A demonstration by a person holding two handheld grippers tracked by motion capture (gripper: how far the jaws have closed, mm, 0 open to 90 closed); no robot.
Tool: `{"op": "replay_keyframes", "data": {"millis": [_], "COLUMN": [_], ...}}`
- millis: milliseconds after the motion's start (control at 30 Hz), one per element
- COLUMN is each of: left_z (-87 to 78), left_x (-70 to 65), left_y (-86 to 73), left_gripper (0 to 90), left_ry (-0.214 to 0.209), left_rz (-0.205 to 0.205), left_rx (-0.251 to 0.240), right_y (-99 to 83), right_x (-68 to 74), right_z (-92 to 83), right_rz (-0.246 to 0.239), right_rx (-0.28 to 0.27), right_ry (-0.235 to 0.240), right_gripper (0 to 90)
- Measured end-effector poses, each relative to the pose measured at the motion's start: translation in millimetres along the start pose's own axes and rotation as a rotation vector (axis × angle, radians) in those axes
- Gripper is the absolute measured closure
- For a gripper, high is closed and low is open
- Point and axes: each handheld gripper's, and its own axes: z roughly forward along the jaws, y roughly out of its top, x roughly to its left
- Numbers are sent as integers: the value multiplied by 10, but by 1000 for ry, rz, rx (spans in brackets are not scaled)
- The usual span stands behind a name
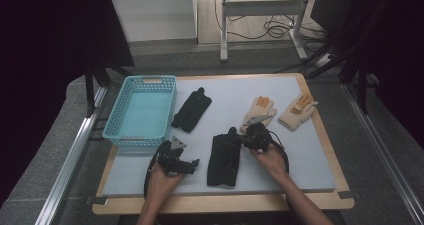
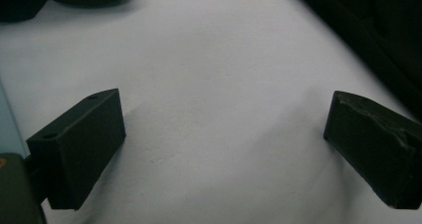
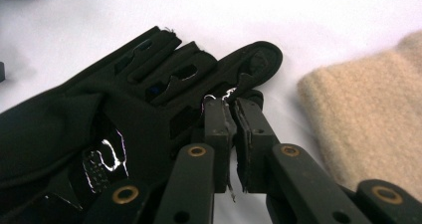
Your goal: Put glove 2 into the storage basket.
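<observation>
- White pad (image 1: 280, 150) covers the table; everything lies flat on it, nothing stacked.
- Blue basket (image 1: 142, 112) sits at the far left, empty, well apart from your working glove.
- Near black glove (image 1: 223, 157) lies at the near middle, fingers pointing far. You should find it light, soft and floppy; it will likely sag and drag when lifted.
- Second black glove (image 1: 191, 110) lies far left of it, just beside the basket.
- Two tan gloves (image 1: 258, 111) (image 1: 298, 111) lie far right; the nearer one sits close to your right gripper and could snag.
- Right gripper (image 3: 232, 104) is nearly shut, pinching that near black glove (image 3: 124, 114) at its fingertip edge. A thin pinch can slip; a bite on more cloth is safer.
- Left gripper (image 2: 221, 149) has jaws wide apart over bare pad, holding nothing.
</observation>
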Motion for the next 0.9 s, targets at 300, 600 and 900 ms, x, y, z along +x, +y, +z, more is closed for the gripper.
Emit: {"op": "replay_keyframes", "data": {"millis": [300, 600, 900], "left_z": [-2, -1, -3], "left_x": [2, 4, 5], "left_y": [0, -1, 0], "left_gripper": [34, 34, 34], "left_ry": [0, -1, -1], "left_rz": [4, 4, 5], "left_rx": [3, 2, 4], "right_y": [326, 840, 1204], "right_x": [33, 114, 164], "right_z": [-75, 351, 817], "right_rz": [-24, -73, -83], "right_rx": [-71, -56, -37], "right_ry": [35, 43, 39], "right_gripper": [669, 634, 769]}}
